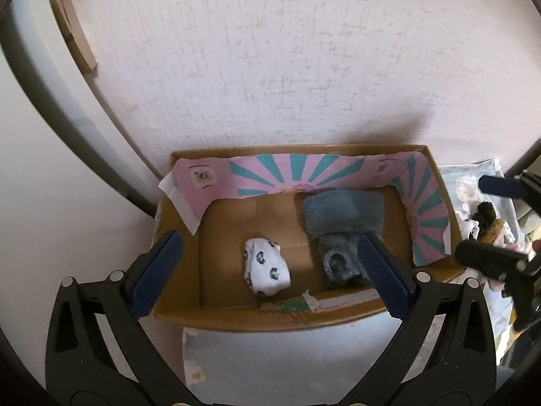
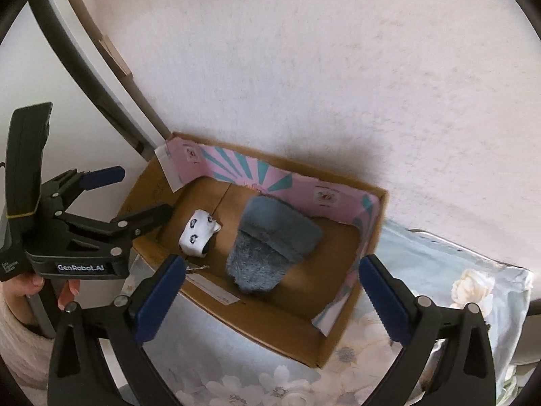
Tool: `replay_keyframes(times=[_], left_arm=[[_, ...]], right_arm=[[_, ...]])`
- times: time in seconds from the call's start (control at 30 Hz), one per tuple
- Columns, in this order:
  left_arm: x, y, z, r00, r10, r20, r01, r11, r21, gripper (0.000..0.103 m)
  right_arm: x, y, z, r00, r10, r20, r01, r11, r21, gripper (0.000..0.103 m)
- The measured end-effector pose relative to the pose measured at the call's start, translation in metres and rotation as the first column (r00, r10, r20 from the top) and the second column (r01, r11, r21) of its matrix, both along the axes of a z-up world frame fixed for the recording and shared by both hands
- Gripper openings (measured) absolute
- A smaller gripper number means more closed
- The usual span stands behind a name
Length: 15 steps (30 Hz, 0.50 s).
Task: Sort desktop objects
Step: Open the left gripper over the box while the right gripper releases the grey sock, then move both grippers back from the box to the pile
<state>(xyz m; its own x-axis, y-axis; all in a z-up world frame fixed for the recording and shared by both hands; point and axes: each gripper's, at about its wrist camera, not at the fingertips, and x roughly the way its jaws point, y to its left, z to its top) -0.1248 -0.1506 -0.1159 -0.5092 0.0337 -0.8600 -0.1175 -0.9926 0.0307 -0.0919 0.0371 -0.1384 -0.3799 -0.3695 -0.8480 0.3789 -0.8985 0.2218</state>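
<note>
- Cardboard box (image 1: 236,318): already holds rolled white sock (image 1: 267,267) and grey fluffy sock (image 1: 341,223).
- Left gripper (image 1: 270,270), right gripper (image 2: 270,291): fingers spread, empty.
- Heap of small items (image 1: 487,223) beside box: apparently unsorted.

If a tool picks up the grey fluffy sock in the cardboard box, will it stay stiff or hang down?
The grey fluffy sock is thick pile fabric, folded at the cuff, so it would probably droop and unfold. It looks light for its bulk. The fuzzy surface should grip well, not slip, and it lies flat in the cardboard box, so rolling seems unlikely.
</note>
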Motion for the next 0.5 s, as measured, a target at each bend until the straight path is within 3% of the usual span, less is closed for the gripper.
replay_keyframes(times=[0.1,0.13,0.23,0.5], left_arm=[[0.010,0.006,0.012,1.000,-0.008,-0.025,0.007,1.000,-0.008,0.103],[0.014,0.008,0.015,1.000,-0.010,-0.030,0.010,1.000,-0.003,0.103],[0.028,0.015,0.023,0.999,-0.013,-0.045,0.014,1.000,0.005,0.103],[0.059,0.038,0.032,0.997,-0.012,-0.073,0.013,1.000,0.013,0.103]], right_arm=[[0.005,0.008,0.009,1.000,-0.010,-0.009,0.011,0.997,0.079,0.102],[0.008,0.011,0.014,0.999,-0.020,-0.034,0.025,0.988,0.150,0.102],[0.024,0.024,0.028,0.989,-0.041,-0.144,0.076,0.967,0.245,0.102],[0.043,0.075,0.047,0.984,-0.077,-0.158,0.109,0.972,0.207,0.102]])
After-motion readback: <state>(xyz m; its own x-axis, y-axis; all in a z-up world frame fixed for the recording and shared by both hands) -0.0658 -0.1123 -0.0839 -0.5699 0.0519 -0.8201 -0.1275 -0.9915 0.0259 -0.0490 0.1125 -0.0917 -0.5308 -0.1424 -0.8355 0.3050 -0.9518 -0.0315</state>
